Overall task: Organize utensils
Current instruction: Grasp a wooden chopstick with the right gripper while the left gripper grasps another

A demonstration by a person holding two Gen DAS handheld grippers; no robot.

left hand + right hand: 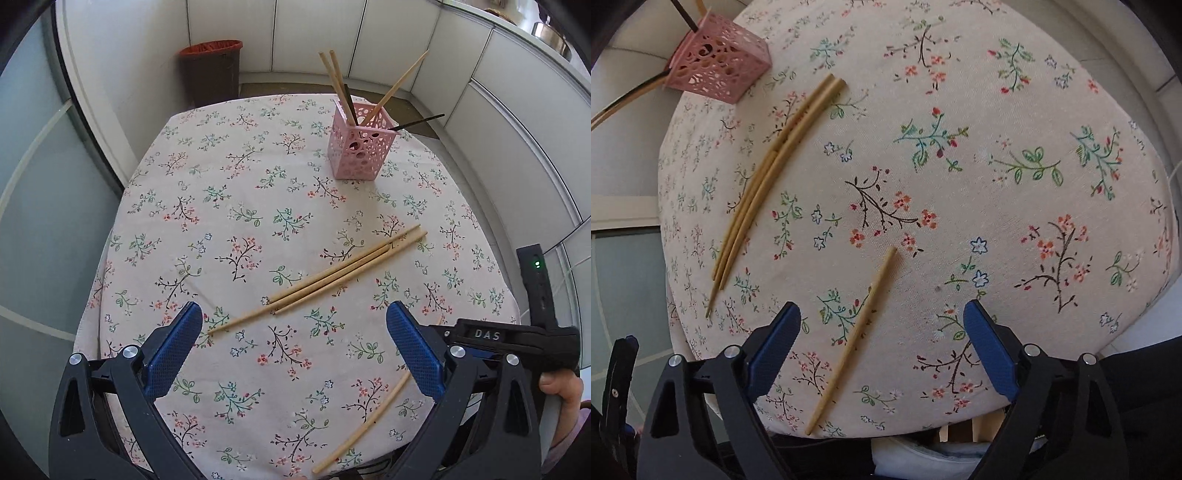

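A pink perforated holder (360,146) (716,70) stands on the floral tablecloth (229,206) with several chopsticks, wooden and dark, sticking out of it. Three wooden chopsticks (332,277) (768,177) lie bunched on the cloth. A single wooden chopstick (364,417) (855,336) lies apart near the table's front edge. My left gripper (295,314) hovers open just short of the bunch, nothing between its fingers. My right gripper (882,314) is open above the single chopstick, which lies between its blue pads (774,350) untouched.
A dark bin with a red liner (210,70) stands on the floor beyond the table. White cabinet fronts (517,110) curve round the right. A hand (561,391) holds the right gripper's black body at the left view's right edge.
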